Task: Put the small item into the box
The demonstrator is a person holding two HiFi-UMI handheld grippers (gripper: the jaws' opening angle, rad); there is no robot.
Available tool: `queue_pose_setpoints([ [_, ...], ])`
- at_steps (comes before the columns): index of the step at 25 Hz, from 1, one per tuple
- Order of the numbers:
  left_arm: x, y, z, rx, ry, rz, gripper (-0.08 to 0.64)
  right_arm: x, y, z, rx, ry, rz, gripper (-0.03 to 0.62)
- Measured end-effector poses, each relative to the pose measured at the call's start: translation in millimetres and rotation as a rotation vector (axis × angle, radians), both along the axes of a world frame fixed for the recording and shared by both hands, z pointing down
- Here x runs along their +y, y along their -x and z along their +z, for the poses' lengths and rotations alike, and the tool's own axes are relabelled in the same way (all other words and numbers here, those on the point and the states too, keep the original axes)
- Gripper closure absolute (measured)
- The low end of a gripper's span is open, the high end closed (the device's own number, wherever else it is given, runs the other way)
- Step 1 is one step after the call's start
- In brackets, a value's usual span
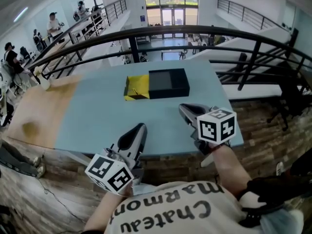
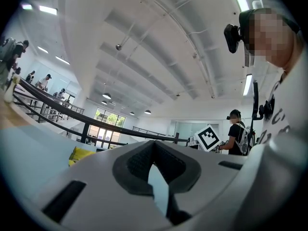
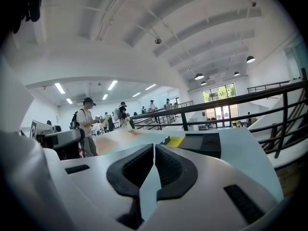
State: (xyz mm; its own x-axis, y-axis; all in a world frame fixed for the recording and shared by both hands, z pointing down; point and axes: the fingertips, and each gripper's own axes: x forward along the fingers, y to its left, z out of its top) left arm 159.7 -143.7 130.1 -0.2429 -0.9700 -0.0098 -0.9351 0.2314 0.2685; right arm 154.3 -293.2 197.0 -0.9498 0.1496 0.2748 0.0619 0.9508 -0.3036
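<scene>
- Left claw [image 1: 139, 128] is hovering over the table [image 1: 92, 121] by its near edge, clenched on nothing
- Right claw [image 1: 184, 109] is hovering alongside, also clenched and empty
- Yellow small item [image 1: 135, 88] is lying farther back, touching the left side of the black box [image 1: 168, 83]

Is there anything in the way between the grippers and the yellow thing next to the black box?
Nothing visible does. Only bare blue table lies between the left gripper, the right gripper and the yellow item. The yellow item sits right beside the black box, so nothing stands between those two either.
</scene>
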Motion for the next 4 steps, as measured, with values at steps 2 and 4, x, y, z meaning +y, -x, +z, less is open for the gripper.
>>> queue_pose_setpoints([
  [2,1.9,0.2,0.7,0.003,-0.002,-0.004,0.558,2.4,-0.3,-1.1,0.003,-0.016,-0.003,0.551],
  [4,1.8,-0.8,1.3,0.008,-0.003,-0.008,0.558,2.5,-2.2,-2.4,0.006,-0.027,-0.005,0.551],
])
